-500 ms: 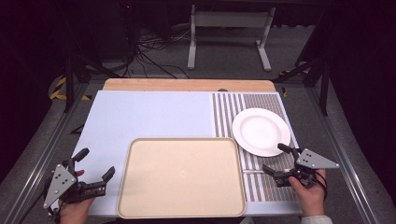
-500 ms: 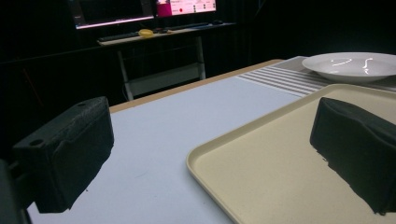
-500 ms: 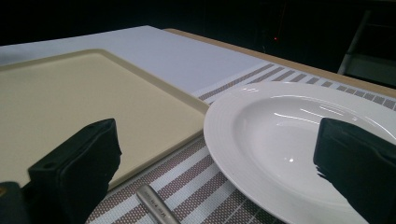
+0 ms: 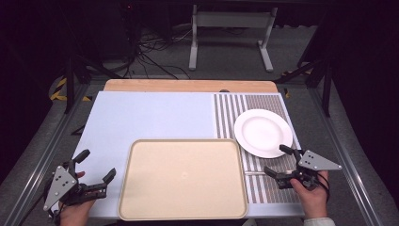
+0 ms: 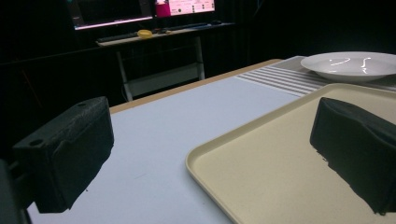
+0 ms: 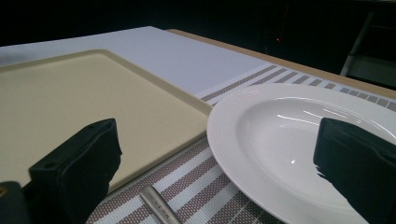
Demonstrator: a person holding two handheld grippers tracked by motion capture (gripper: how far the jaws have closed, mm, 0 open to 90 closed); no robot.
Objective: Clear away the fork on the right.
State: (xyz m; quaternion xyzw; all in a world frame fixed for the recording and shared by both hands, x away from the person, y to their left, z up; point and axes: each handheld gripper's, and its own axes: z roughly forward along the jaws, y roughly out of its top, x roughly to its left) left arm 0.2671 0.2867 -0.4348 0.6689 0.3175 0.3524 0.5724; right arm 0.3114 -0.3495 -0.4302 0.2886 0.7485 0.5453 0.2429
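Wooden-edged table (image 4: pixel 188 85), pale blue mat: rectangular beige plastic tray (image 4: pixel 182 179) at near edge, centre. Round white ceramic plate (image 4: pixel 263 132) on striped placemat (image 4: pixel 268 106), right side. Left gripper (image 4: pixel 96 172) and right gripper (image 4: pixel 275 162), near corners, jaws apart, empty. Small metal object (image 6: pixel 159 207), partly cut off, lettering illegible.

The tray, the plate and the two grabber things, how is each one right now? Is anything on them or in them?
tray: flat on the table, nothing on it.
plate: right way up on the striped mat, nothing on it, rim next to the tray's corner.
left gripper: jaws wide open, holding nothing, beside the tray.
right gripper: jaws wide open, holding nothing, just short of the plate.
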